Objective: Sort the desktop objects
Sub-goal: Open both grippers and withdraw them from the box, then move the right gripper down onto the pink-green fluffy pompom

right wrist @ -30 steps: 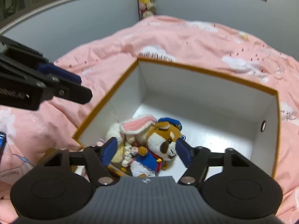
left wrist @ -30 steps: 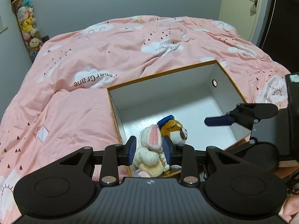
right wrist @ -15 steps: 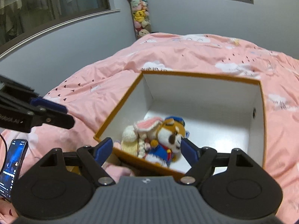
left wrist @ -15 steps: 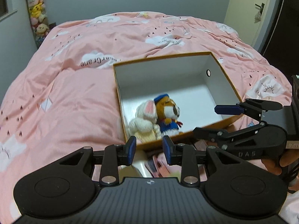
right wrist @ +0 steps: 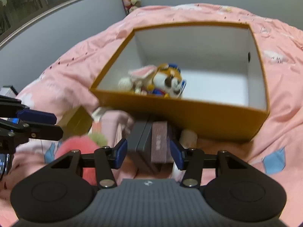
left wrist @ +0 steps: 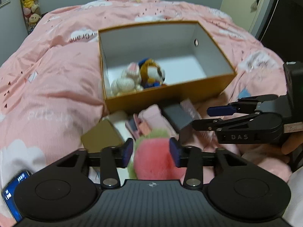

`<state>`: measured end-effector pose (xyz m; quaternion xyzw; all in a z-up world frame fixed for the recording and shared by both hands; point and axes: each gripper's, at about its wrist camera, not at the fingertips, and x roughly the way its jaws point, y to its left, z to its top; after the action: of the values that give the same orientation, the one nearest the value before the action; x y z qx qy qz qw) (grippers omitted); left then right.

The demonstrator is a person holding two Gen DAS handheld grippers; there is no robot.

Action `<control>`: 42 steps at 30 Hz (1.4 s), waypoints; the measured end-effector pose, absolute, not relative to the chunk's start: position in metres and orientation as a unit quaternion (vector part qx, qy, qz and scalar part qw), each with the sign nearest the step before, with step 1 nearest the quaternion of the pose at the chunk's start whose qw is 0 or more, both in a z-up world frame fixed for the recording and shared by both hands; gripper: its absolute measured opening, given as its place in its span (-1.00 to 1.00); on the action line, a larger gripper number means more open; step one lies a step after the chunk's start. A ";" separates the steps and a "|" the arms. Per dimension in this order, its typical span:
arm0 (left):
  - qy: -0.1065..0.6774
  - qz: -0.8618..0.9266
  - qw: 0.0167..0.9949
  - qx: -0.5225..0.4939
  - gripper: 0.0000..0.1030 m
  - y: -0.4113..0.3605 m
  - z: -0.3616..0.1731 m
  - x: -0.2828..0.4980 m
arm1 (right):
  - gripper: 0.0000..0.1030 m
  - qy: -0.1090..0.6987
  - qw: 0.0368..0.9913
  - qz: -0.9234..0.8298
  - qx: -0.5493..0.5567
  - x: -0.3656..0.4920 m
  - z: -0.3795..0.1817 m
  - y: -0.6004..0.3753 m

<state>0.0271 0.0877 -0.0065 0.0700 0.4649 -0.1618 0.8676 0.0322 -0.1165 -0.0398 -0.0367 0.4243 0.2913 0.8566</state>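
Where tongs (left wrist: 151, 152) gape, pink plush (left wrist: 154, 160) between

box (left wrist: 170, 92): centre of left wrist view, on the bedcover (left wrist: 56, 79)
rabbit toy (left wrist: 126, 80): in box, near-left corner
dog toy (left wrist: 152, 73): in box, touching rabbit toy, on its right
small boxes (left wrist: 178, 116): lower centre, in front of box, side by side
round plush (left wrist: 153, 155): bottom centre, nearer than small boxes, betw. left gripper (left wrist: 151, 152) fingers
right gripper (right wrist: 149, 154): bottom centre of right wrist view, straddling small boxes
phone (left wrist: 12, 194): bottom-left corner, left wrist view
hanging plush toys (left wrist: 29, 5): upper left, behind bedcover
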 end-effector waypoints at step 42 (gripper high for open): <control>0.473 -0.070 0.872 0.105 0.01 0.097 -0.035 0.050 | -0.32 0.432 0.812 0.383 -0.085 0.051 -0.047 -0.052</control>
<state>0.0496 0.0970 -0.0352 0.1050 0.4732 -0.0697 0.8719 0.0508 -0.0523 -0.0475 -0.0846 0.4324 0.3832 0.8118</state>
